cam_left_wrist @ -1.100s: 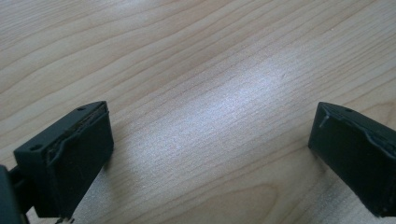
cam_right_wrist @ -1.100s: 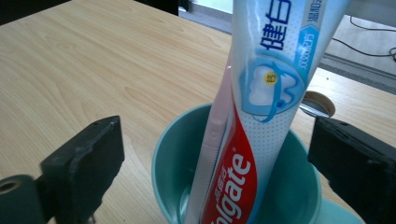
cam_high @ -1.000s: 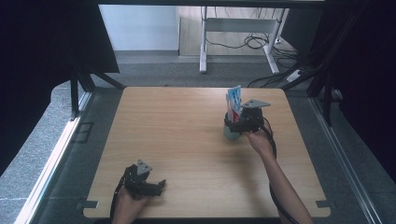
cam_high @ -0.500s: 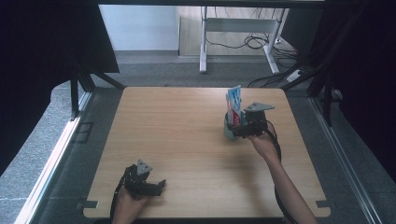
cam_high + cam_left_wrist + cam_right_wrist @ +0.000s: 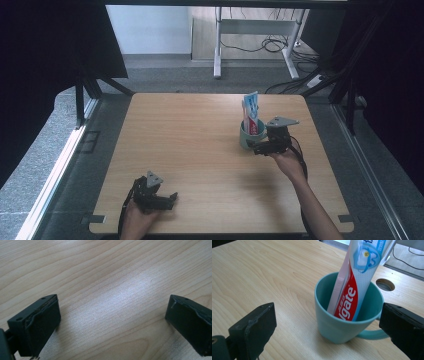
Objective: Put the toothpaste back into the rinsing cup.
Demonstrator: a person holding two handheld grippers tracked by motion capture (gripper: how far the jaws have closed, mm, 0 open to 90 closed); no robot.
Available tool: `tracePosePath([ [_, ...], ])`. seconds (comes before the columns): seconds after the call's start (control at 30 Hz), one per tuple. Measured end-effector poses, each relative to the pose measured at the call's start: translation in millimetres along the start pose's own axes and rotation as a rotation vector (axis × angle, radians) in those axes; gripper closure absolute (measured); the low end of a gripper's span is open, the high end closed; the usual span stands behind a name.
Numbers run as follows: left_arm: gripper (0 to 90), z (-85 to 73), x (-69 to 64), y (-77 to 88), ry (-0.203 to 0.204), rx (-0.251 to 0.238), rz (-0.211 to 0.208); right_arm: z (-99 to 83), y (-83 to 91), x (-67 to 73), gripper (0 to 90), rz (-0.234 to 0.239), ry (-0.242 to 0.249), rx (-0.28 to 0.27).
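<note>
Looking down, high view: the right gripper (image 5: 260,148) sits just beside a teal mug (image 5: 248,136) at the far right of the table (image 5: 190,145), with a toothpaste tube (image 5: 251,115) standing upright inside the mug
Left side, high view: the left gripper (image 5: 167,200) rests near the front edge of the table, well apart from the mug, held in the person's left hand (image 5: 137,220)
Room, high view: grey floor (image 5: 50,150) around the table, a white desk frame (image 5: 255,30) and loose cables (image 5: 270,46) beyond the far edge, dark curtains on both sides
Left gripper view: jaws spread wide over bare wood grain of the table (image 5: 112,277), nothing between them, released
Right gripper view: jaws stand wide apart and empty, the mug (image 5: 342,327) between and a little ahead of them, its handle (image 5: 372,334) pointing toward the right jaw; the tube (image 5: 354,285) leans against the far inner wall, cap end down
Surface, right gripper view: pale smooth wood, a round cable hole (image 5: 385,284) behind the mug
Step in hand, as I judge it: either closing on the mug or backing off from it, I cannot tell which
Doing it well: if gripping, take the mug body square and low, clear of the handle, and close gently so the tall tube does not tip out
</note>
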State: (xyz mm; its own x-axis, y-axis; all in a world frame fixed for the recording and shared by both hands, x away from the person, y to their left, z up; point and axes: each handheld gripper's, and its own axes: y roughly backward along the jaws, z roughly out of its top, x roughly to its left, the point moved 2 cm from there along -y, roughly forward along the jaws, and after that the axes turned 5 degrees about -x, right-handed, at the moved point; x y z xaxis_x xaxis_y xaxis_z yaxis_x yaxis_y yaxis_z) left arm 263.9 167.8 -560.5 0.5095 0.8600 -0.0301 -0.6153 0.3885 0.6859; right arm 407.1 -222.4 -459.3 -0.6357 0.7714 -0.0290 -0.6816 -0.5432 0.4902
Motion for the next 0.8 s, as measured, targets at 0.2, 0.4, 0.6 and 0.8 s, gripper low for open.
tracePosePath([
  [0.2,0.0,0.0,0.0,0.0,0.000,0.000,0.000,-9.6,9.2,1.0,0.8,0.007,0.000,-0.002],
  [0.4,0.0,0.0,0.0,0.0,0.000,0.000,0.000,-19.3,17.1,1.8,0.8,0.015,-0.003,-0.002],
  [0.6,0.0,0.0,0.0,0.0,0.000,0.000,0.000,-28.1,25.8,4.6,0.8,0.030,-0.002,0.000],
  [0.8,0.0,0.0,0.0,-0.1,0.000,-0.002,0.000,-38.4,35.7,8.7,0.8,0.042,-0.006,0.001],
])
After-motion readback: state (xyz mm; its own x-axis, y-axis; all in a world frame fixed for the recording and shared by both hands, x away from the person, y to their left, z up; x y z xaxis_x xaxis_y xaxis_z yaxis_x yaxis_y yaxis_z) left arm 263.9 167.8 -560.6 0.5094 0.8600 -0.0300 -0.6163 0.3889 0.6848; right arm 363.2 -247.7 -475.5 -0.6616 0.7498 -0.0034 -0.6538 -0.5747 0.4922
